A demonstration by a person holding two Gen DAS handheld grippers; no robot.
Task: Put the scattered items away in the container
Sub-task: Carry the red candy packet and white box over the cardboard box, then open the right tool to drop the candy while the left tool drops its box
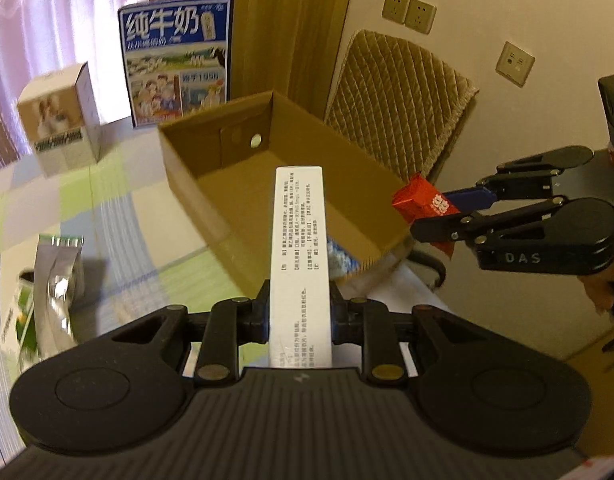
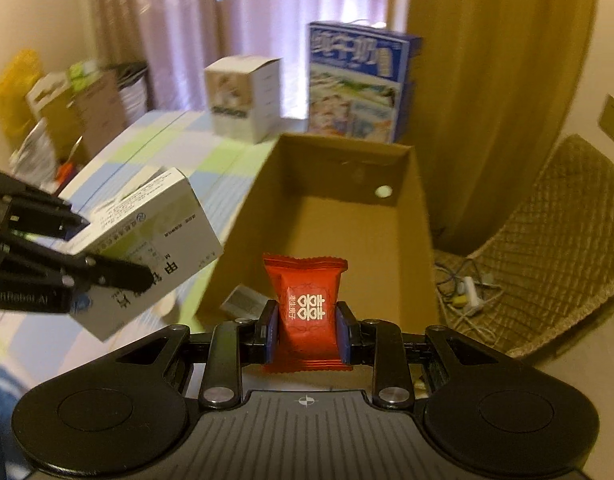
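While both loads hang in the air near the cardboard box (image 2: 347, 216), nothing is released yet: the left gripper (image 1: 301, 312) is pinching a white medicine carton (image 1: 301, 256) across its narrow sides, its long end poking out over the near wall of the box, and the right gripper (image 2: 307, 332) is pressed together on a red candy packet (image 2: 305, 308), held upright between the blue pads just short of the box's near edge. From the left wrist view the right gripper shows at the right rim of the box with the packet at its tip. To do this step well, I would carry each load further over the open floor of the box, lower it until it is inside the walls, then spread the jaws; the carton, long and stiff, should probably be tipped flatter so it does not catch the rim or stand on end. The two grippers sit close together, so one should drop first. By count: one cardboard box, apparently bare inside; one carton and one packet in hand; a silver foil pouch (image 1: 59, 276) on the checked tablecloth (image 1: 119, 208) at the left, still to be gathered. Behind the box stand one blue milk case (image 1: 177, 60) and one small white box (image 1: 59, 120).
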